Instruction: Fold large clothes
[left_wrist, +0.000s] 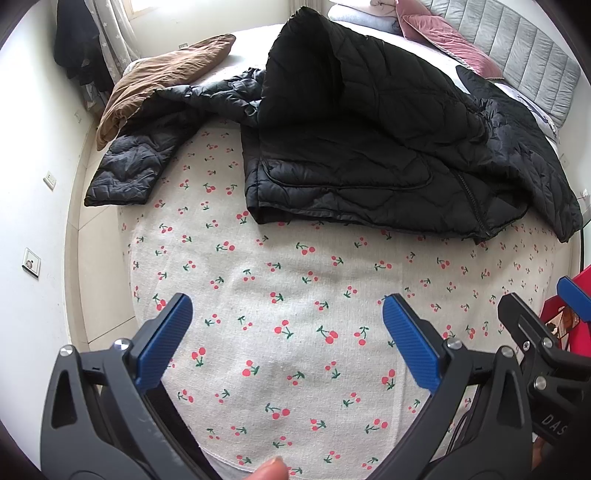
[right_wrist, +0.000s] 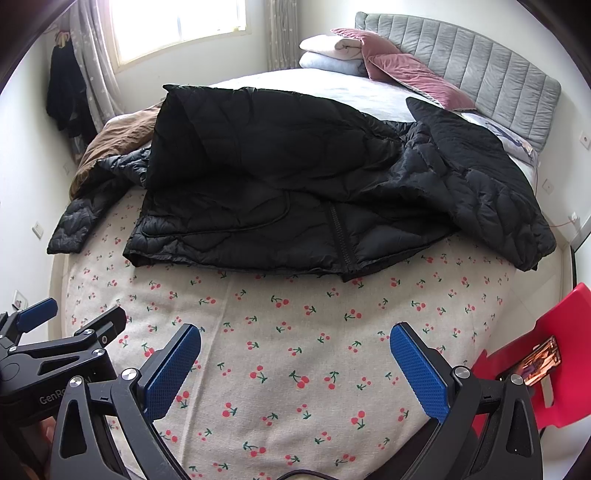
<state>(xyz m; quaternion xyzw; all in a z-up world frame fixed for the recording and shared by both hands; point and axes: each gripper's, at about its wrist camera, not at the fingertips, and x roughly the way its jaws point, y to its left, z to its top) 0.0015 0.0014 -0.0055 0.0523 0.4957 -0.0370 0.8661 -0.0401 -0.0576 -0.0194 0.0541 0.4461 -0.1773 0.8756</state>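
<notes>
A large black quilted jacket (left_wrist: 369, 147) lies crumpled on the cherry-print bedsheet (left_wrist: 295, 295), with one sleeve (left_wrist: 129, 166) stretched to the left toward the bed's edge. It also shows in the right wrist view (right_wrist: 295, 192), zipper facing me. My left gripper (left_wrist: 288, 332) is open and empty, hovering over the sheet well short of the jacket's hem. My right gripper (right_wrist: 295, 365) is open and empty too, beside the left one and also short of the hem. Each gripper shows at the edge of the other's view.
A brown pillow (left_wrist: 159, 81) lies at the far left of the bed. Pink pillows (right_wrist: 413, 74) and folded blankets (right_wrist: 332, 51) sit by the grey headboard (right_wrist: 480, 66). A red chair (right_wrist: 546, 354) with a phone on it stands at the right. Dark clothes (right_wrist: 66, 96) hang by the window.
</notes>
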